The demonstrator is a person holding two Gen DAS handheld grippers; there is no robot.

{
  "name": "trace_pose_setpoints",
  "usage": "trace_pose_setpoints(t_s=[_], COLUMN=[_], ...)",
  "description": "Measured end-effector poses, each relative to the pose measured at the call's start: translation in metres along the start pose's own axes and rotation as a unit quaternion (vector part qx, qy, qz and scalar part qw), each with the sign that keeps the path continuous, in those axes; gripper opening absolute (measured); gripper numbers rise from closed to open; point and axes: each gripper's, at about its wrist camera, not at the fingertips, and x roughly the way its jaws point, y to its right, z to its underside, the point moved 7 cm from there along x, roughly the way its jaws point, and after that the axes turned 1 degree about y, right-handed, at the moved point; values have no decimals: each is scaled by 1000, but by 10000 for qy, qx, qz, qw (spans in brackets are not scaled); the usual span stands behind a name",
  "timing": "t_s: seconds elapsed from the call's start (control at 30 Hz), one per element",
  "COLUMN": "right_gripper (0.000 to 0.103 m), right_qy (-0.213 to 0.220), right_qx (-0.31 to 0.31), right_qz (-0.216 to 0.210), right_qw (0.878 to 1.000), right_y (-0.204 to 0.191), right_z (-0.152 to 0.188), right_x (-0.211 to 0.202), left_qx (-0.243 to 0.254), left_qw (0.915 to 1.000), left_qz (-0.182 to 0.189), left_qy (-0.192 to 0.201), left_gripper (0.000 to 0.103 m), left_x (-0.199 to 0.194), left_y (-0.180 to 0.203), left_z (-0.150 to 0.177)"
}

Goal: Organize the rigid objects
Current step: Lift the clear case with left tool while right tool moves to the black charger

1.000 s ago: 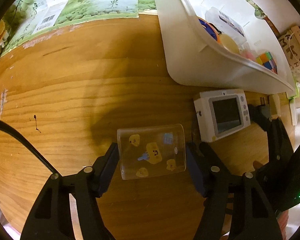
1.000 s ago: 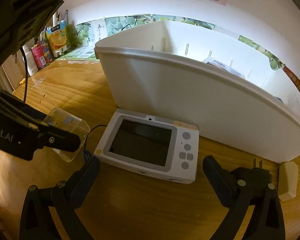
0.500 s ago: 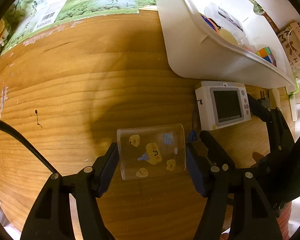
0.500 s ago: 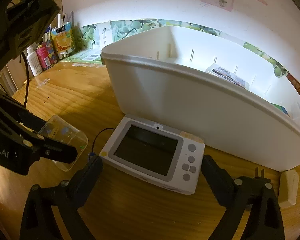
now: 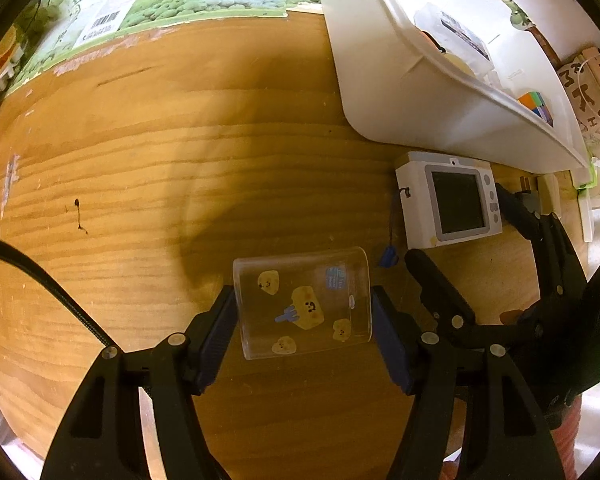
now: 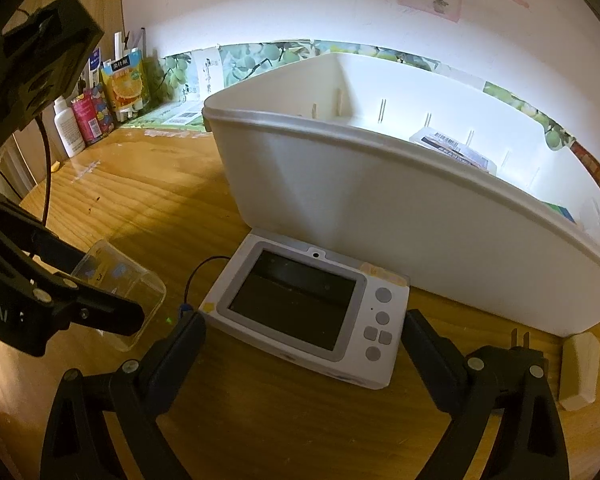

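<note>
Both wrist views near table — sharing camera.

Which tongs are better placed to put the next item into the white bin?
Left tongs: already shut on the clear cup. The right tongs are open, only straddling the white camera beside the bin.

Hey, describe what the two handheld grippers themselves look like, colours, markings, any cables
Both are matte black plastic with silver rivets at the joints. The left gripper has dark navy ribbed pads and a black cable trailing from it; white lettering ending "ot.AI" shows on its body. The right gripper has plain black fingers. A green indicator light glows beside it.
</note>
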Motion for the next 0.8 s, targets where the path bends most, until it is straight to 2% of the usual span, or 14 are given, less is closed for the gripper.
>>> trace_pose_setpoints(t_s=[0.23,0.3,0.33,0.37,0.8], right_gripper=[97,78,62,61,63], right_qy=[55,121,121,82,-150], right_qx=[43,31,39,96,-120], right_qz=[-132,-172,-200,-311,-602], right_qw=[9999,9998,9997,9994,9980], right_y=[-2,-3,-3,-2,-5], right_z=[0,-1,-2,-3,-5], right_x=[-5,-9,-10,-10,-16], left_qx=[-171,-254,-296,-355,-873], left_qw=[9998,9997,9996,9994,9961], left_qz=[8,20,18,8,-13], left_qy=[-40,-22,-20,-14,159], left_gripper=[68,68,68,68,68], left_x=[-3,-3,-3,-4,-17], left_y=[-5,-6,-7,-8,-24], left_z=[11,14,16,18,37])
